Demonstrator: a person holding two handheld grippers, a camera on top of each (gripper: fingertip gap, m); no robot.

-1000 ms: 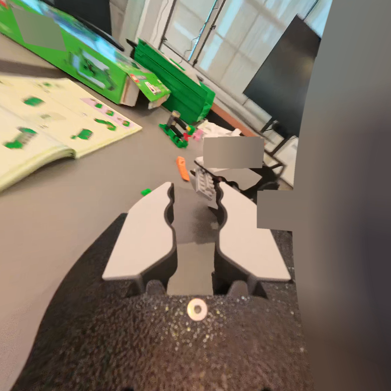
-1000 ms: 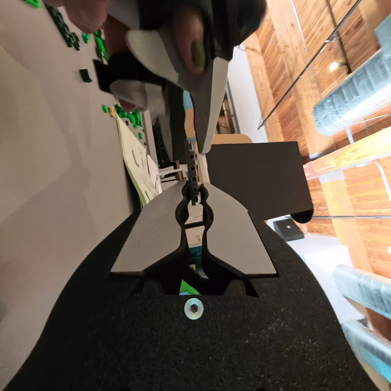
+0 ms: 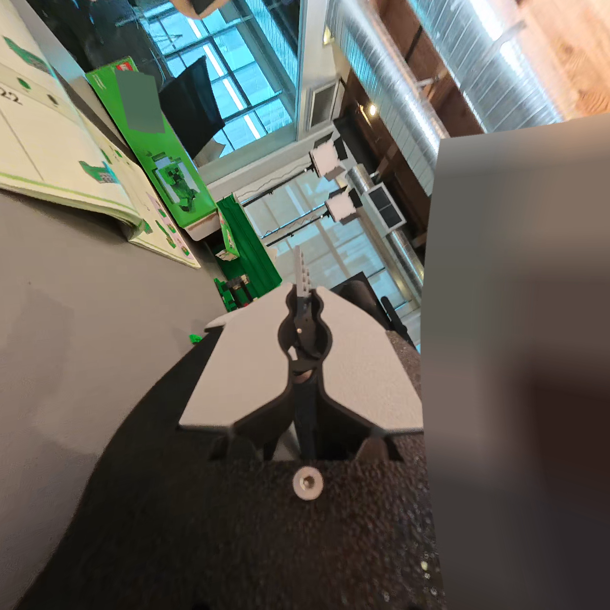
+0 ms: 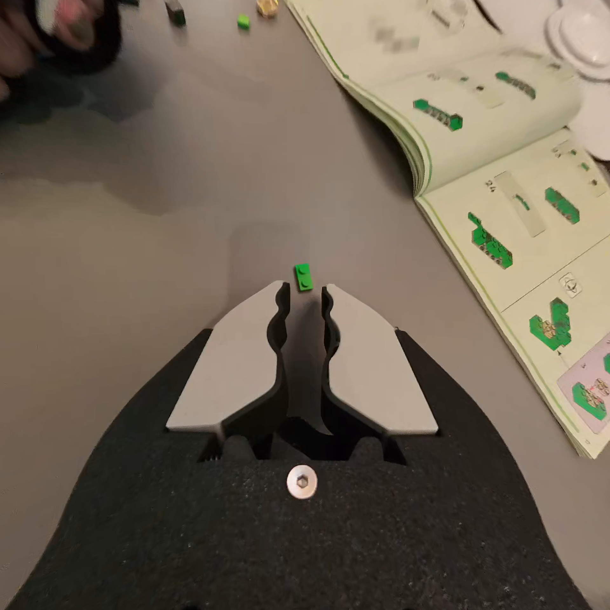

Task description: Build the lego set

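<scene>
Item: green two-stud plate point(image 4: 304, 277), lying flat, studs up, on the grey desk point(image 4: 165, 231), just ahead of the right claw point(image 4: 305, 292) and roughly in line with the gap between its fingertips.
Handling, judged: very light, rigid plastic, smooth-sided and thin; likely to skate or flip on the desk if nudged from one side only. Best taken across its two long edges, low down, with even pressure from both sides.

Item: pale grey studded plate point(image 3: 302, 274), long and narrow, held by one end in the left claw point(image 3: 304, 292); its free end sticks out beyond the fingertips.
Handling, judged: stiff and light, but clamped only at one end, so it may pivot under a push.

Right claw: parted to a moderate gap, empty, tilted down towards the desk, fingertips just short of the green plate and not touching it.
Left claw: closed narrow on the grey plate, raised off the desk and pointed upward towards windows and ceiling ducts.

Also present: open instruction booklet point(image 4: 495, 198) to the right of the green plate; green set box point(image 3: 165, 158); loose small pieces point(image 4: 243, 22) farther off.
</scene>
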